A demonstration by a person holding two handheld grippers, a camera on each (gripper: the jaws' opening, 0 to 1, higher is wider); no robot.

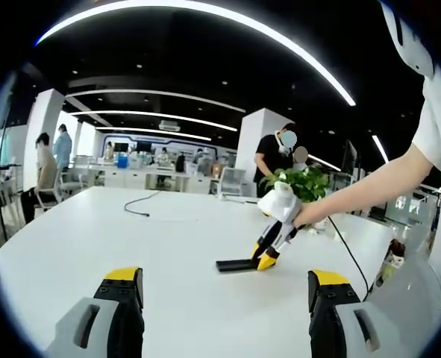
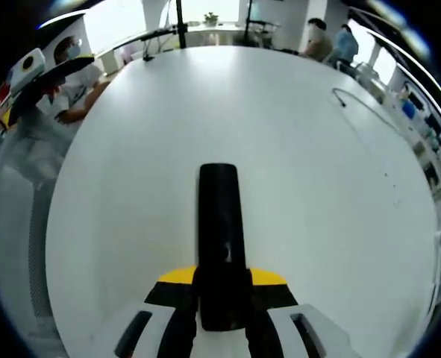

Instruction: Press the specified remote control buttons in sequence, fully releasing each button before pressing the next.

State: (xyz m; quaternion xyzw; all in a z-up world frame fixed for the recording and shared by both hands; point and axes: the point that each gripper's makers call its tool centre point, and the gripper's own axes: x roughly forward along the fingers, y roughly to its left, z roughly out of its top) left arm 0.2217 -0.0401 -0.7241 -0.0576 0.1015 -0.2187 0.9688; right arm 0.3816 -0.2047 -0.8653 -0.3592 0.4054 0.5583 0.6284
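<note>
Remote control (image 2: 220, 231): black, flat on white desk (image 2: 339, 224), long axis toward 12 o'clock in right gripper view.

Right gripper (image 2: 221, 298): fingers closed against remote's near end; in left gripper view, a hand holds it at 2 o'clock.

Left gripper (image 1: 224, 298): fingers wide apart, holding nothing, above desk.

1. The remote control (image 2: 220, 231) looks like black plastic, smooth and slightly glossy, with a faint sheen along its top.
2. The table (image 2: 295, 171) has a smooth white matt surface with soft reflections.
3. The right gripper (image 2: 221, 298), at 6 o'clock, shows matt black and yellow plastic jaws on pale grey moulded plastic.
4. The left gripper (image 1: 224, 294) has the same finish.
</note>
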